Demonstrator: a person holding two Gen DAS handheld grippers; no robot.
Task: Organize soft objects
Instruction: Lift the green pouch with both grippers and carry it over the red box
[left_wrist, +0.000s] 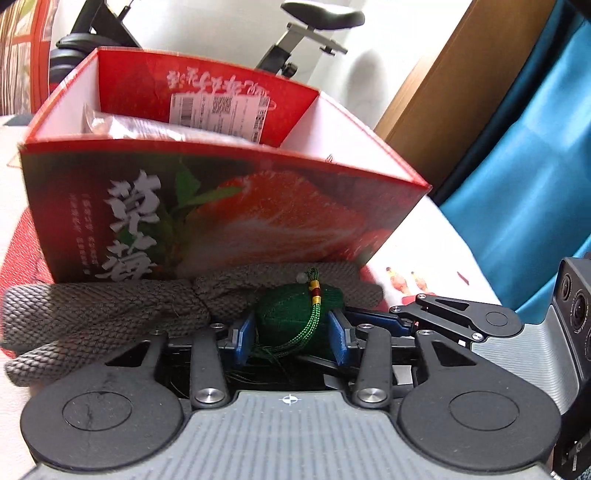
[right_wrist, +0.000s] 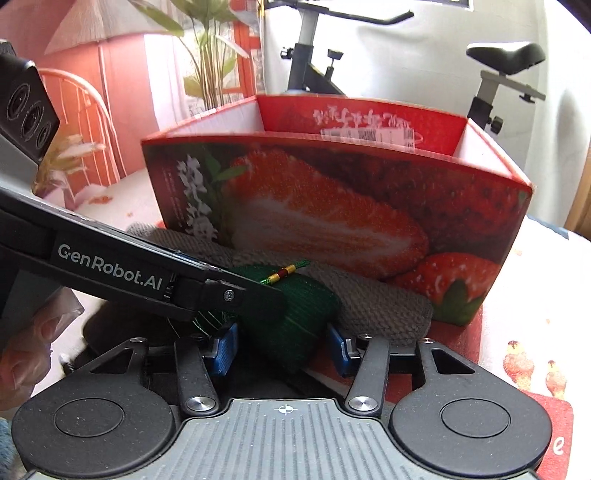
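Observation:
A small green woven pouch (left_wrist: 291, 317) with a green tassel cord and red-gold bead lies in front of a red strawberry box (left_wrist: 229, 206). My left gripper (left_wrist: 293, 336) has its blue pads on both sides of the pouch and is shut on it. My right gripper (right_wrist: 284, 345) also has its blue pads against the same pouch (right_wrist: 295, 325). A grey knitted piece (left_wrist: 96, 317) lies under and behind the pouch, against the box's front wall; it also shows in the right wrist view (right_wrist: 376, 302). The left gripper's arm (right_wrist: 122, 266) crosses the right wrist view.
The box (right_wrist: 332, 199) is open-topped with a divider; a plastic-wrapped item (left_wrist: 147, 127) lies inside. An exercise bike (right_wrist: 491, 85) stands behind. A blue curtain (left_wrist: 524, 166) hangs at right. A printed white and red cloth (right_wrist: 524, 354) covers the surface.

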